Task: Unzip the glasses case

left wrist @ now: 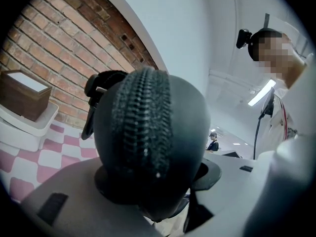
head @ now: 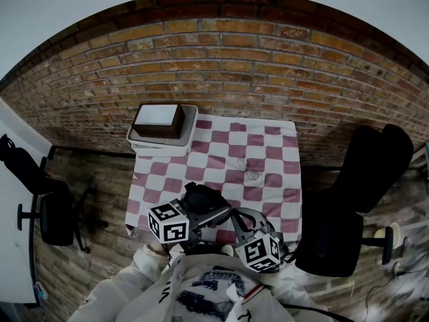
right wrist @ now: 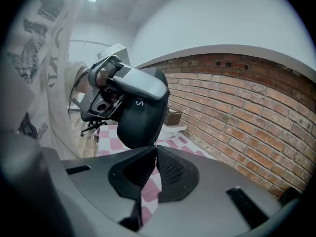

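Note:
My left gripper (head: 203, 211) is shut on the black glasses case (head: 200, 198) and holds it above the near edge of the checked table. In the left gripper view the case (left wrist: 148, 127) fills the middle between the jaws of the left gripper (left wrist: 155, 177). Its zipper teeth run meshed down its face. My right gripper (head: 225, 215) comes in from the right. In the right gripper view the right gripper (right wrist: 155, 146) is shut, with its tips pinched together at the lower edge of the case (right wrist: 140, 117), where a small glinting zipper pull shows.
A white tray (head: 137, 141) holding a brown box (head: 159, 121) stands at the back left of the checked cloth (head: 268, 153). A pair of clear glasses (head: 252, 174) lies mid-cloth. Office chairs (head: 57, 213) (head: 355, 193) flank the table, and a brick wall rises behind it.

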A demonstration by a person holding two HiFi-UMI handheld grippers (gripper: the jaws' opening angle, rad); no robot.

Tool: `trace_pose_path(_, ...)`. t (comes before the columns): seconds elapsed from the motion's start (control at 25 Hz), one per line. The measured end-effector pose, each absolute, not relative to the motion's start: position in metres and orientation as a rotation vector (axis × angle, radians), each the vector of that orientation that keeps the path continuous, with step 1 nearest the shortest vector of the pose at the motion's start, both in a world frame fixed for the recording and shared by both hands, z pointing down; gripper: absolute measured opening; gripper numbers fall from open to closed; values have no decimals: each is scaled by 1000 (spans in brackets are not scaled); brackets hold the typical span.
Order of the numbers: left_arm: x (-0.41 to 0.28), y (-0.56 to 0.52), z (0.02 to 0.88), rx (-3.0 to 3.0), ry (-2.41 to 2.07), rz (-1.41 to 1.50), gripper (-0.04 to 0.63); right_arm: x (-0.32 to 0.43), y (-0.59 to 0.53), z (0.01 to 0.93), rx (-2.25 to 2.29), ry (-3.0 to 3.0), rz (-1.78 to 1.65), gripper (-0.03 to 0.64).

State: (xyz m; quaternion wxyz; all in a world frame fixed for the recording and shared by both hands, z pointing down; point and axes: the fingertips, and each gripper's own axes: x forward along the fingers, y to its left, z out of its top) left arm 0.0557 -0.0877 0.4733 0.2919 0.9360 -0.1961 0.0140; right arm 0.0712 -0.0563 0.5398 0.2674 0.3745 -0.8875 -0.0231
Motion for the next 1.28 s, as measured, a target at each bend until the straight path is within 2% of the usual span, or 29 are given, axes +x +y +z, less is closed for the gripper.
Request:
trace_pose_path(0.68, 36, -84, 473, 2536, -342, 136, 259, 45, -58, 531, 955, -2379, -220, 17)
trace_pose_path(1.28, 10, -89, 470, 2574, -241, 222, 259, 14, -70, 518, 960, -2368, -229, 17)
